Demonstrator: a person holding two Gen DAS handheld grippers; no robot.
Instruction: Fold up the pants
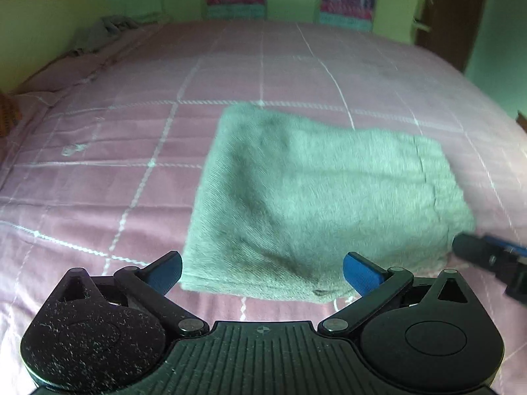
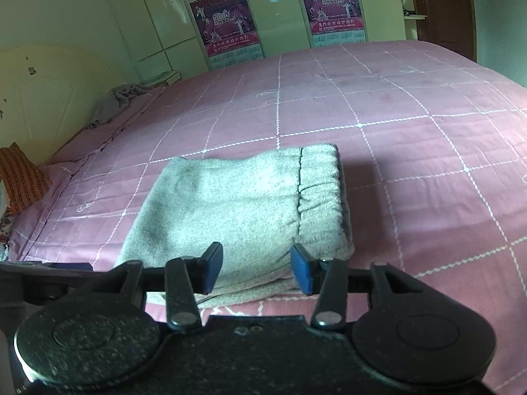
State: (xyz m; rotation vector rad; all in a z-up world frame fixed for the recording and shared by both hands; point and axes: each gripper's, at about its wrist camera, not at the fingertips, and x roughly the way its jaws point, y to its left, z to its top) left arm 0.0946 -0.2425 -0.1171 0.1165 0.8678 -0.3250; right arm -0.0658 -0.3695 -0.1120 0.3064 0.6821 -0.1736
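Grey fleece pants (image 1: 313, 197) lie folded into a compact rectangle on the pink checked bed cover (image 1: 98, 164). In the right wrist view the pants (image 2: 237, 204) show their elastic waistband (image 2: 321, 191) along the right side. My left gripper (image 1: 263, 273) hovers at the near edge of the bundle with its jaws spread wide, the blue pads clear of the cloth. My right gripper (image 2: 257, 268) is open over the near right part of the bundle, and nothing is pinched between its pads. It also shows at the right edge of the left wrist view (image 1: 487, 256).
A crumpled grey cloth (image 2: 122, 98) lies at the bed's far left by the headboard. An orange striped pillow (image 2: 23, 181) sits at the left edge. Wardrobe doors with purple posters (image 2: 224, 23) stand behind the bed, and a brown door (image 2: 441, 6) is at the far right.
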